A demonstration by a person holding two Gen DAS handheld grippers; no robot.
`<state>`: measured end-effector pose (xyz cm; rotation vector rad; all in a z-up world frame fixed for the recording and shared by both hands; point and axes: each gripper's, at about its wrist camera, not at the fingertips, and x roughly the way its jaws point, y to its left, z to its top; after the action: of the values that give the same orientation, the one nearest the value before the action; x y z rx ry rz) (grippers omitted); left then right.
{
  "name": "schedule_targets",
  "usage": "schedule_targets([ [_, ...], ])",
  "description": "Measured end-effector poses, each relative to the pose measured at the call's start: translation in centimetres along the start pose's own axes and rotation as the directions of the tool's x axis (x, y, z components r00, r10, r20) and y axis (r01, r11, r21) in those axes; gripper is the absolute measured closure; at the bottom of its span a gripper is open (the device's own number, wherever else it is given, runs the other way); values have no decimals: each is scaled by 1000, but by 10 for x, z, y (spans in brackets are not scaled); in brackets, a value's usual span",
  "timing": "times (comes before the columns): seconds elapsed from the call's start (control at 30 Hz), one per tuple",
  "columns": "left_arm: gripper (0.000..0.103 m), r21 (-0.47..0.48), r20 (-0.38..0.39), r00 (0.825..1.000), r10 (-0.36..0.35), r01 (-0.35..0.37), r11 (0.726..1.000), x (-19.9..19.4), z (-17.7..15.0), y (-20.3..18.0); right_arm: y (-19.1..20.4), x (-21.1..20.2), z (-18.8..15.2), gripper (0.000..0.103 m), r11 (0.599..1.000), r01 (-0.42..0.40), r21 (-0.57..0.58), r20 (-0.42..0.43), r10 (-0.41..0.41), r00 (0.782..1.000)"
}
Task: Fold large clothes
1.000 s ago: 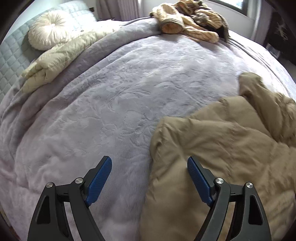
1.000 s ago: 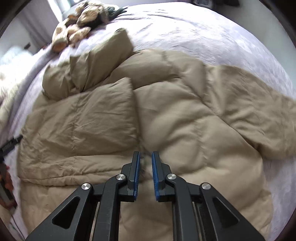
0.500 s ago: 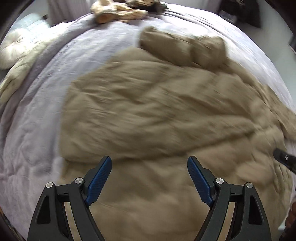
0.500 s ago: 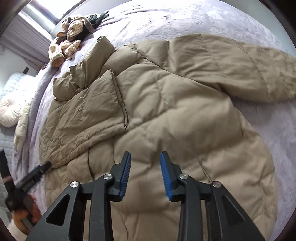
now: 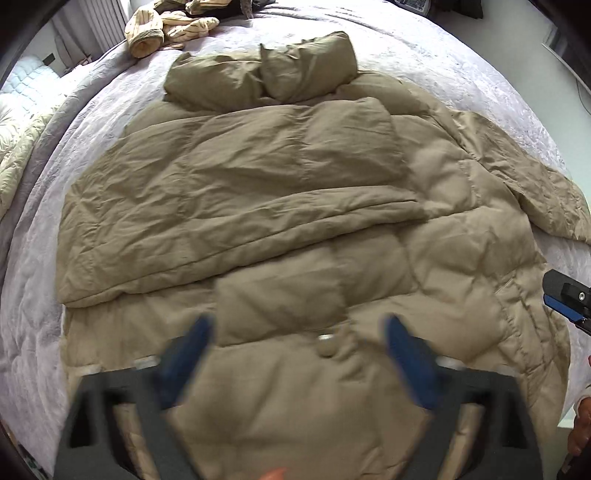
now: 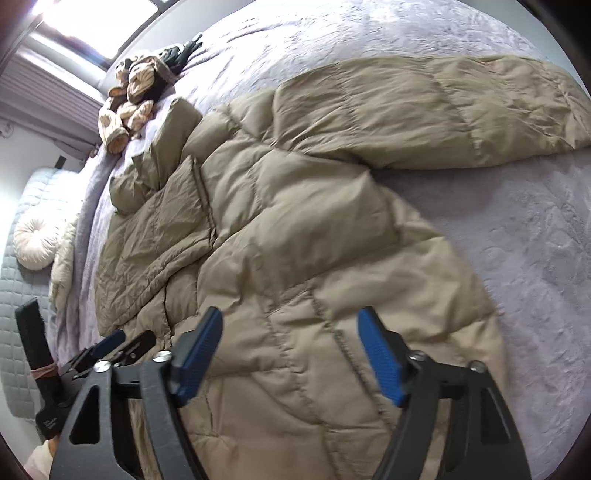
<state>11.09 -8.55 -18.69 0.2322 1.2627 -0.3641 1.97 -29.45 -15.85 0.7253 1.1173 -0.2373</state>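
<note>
A large tan puffer jacket [image 5: 295,206] lies spread on the bed, one side and sleeve folded across its middle, hood [image 5: 266,74] at the far end. It also shows in the right wrist view [image 6: 314,229], with its other sleeve [image 6: 461,110] stretched out to the right. My left gripper [image 5: 295,354] is open and blurred, low over the jacket's near hem with fabric between its fingers. My right gripper [image 6: 291,350] is open over the hem on the right side. Each gripper shows at the edge of the other's view.
The bed has a lilac textured cover [image 6: 517,258]. A pile of striped beige clothes [image 5: 166,27] lies at the far end. A round cream cushion [image 6: 37,240] and a cream quilted garment [image 6: 62,258] lie at the head of the bed.
My right gripper has opened wide from nearly shut. My left gripper has swung from the bare cover onto the jacket and moved down to its near hem.
</note>
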Motion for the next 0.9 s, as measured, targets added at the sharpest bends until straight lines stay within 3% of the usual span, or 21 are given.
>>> schedule_targets([
  [0.13, 0, 15, -6, 1000, -3, 3, 1000, -1, 4, -25, -21, -9, 9, 21, 999, -23, 36, 11, 22, 1000],
  [0.17, 0, 21, -11, 1000, 0, 0, 1000, 0, 6, -31, -26, -11, 11, 15, 998, -28, 48, 16, 28, 999],
  [0.27, 0, 35, -28, 1000, 1, 0, 999, 3, 11, -44, -43, -20, 18, 11, 996, -42, 83, 46, 38, 998],
  [0.3, 0, 40, -31, 1000, 3, -1, 999, 3, 13, -50, -48, -21, 20, 0, 995, -45, 91, 54, 40, 998],
  [0.5, 0, 65, -28, 999, 26, -24, 998, 7, 23, -78, -82, -30, 28, 0, 979, -118, 166, 109, 101, 989],
  [0.73, 0, 77, -68, 998, -3, 8, 997, 16, 31, -99, -123, -41, 36, 0, 962, -118, 248, 121, 90, 989],
  [0.9, 0, 75, -65, 998, -23, 28, 997, 12, 34, -114, -165, -49, 45, 0, 924, -148, 353, 150, 100, 984],
])
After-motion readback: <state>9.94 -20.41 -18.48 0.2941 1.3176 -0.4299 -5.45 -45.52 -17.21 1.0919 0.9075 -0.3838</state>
